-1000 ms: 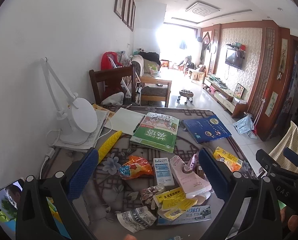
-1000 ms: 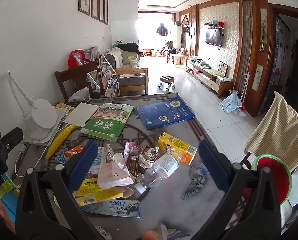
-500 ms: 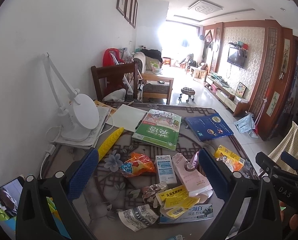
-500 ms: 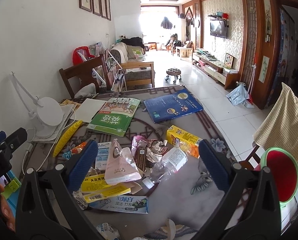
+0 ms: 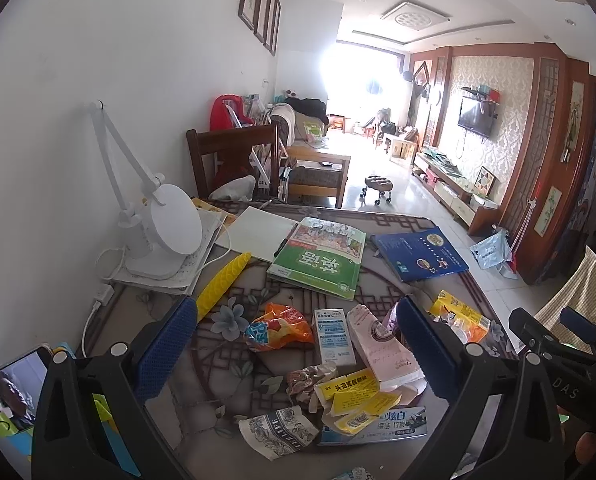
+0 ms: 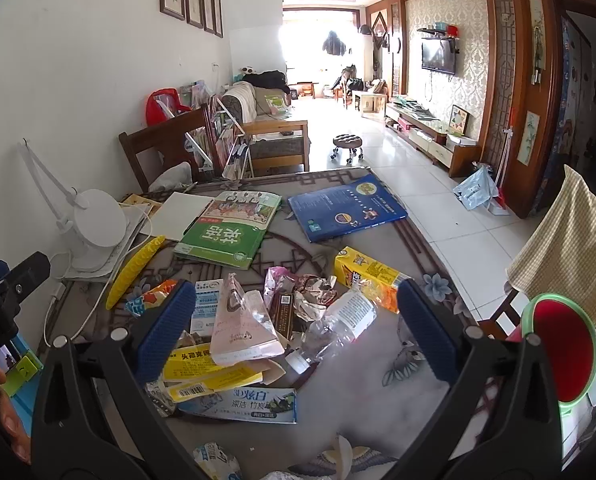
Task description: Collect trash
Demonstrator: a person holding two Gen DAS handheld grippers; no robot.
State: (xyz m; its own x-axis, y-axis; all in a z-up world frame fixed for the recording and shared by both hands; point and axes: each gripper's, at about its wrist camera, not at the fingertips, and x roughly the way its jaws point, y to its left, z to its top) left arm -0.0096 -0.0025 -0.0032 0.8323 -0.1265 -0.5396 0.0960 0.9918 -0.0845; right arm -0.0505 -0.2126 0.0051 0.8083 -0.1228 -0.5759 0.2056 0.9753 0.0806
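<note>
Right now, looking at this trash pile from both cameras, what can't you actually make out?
- Orange snack bag: right wrist view, mostly hidden behind a blue pad.
- Crumpled white wrapper: right wrist view, cut off by the bottom edge.
- Yellow juice carton: left wrist view, partly behind a blue pad.
- Clear plastic bottle: label print too small to read.
- A bin for the trash: the red tub may be one; its inside is hidden.

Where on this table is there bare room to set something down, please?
Bare cloth lies right of the crushed clear bottle, below the yellow carton, toward the table edge. Another patch sits between the yellow ruler and orange wrapper. The middle pile is crowded.
</note>
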